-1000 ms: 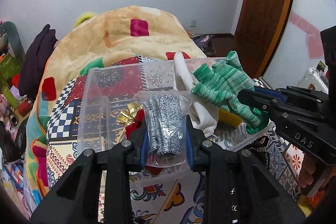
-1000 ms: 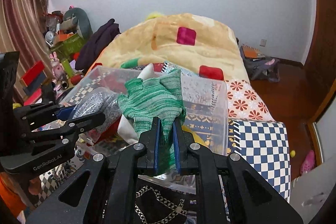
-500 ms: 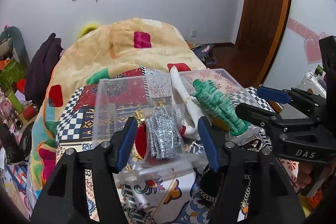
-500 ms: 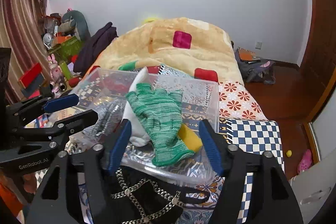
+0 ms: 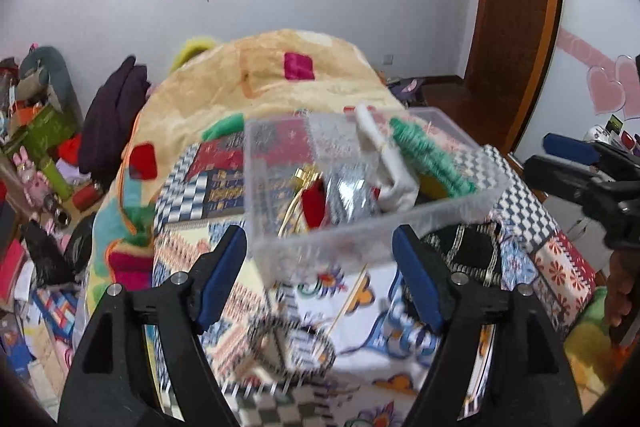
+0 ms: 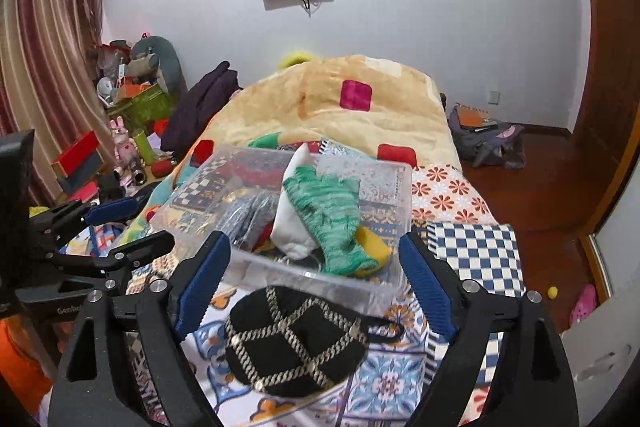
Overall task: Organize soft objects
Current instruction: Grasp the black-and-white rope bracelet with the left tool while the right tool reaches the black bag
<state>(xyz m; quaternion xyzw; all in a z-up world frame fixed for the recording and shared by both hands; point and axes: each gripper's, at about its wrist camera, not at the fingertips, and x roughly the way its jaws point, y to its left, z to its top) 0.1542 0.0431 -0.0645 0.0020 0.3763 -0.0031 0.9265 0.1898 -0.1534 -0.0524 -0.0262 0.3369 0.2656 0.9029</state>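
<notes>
Gloves: a green knit glove [image 6: 332, 211] lies in the clear bin [image 6: 404, 227] on the bed; both grippers, left [image 5: 318, 281] and right [image 6: 316, 279], hang empty, jaws spread wide.

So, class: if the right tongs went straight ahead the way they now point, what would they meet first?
Probably the black knitted pouch with silver lattice, lying between the open right tongs; just beyond it stands the clear plastic storage box. Depth is uncertain.
</notes>
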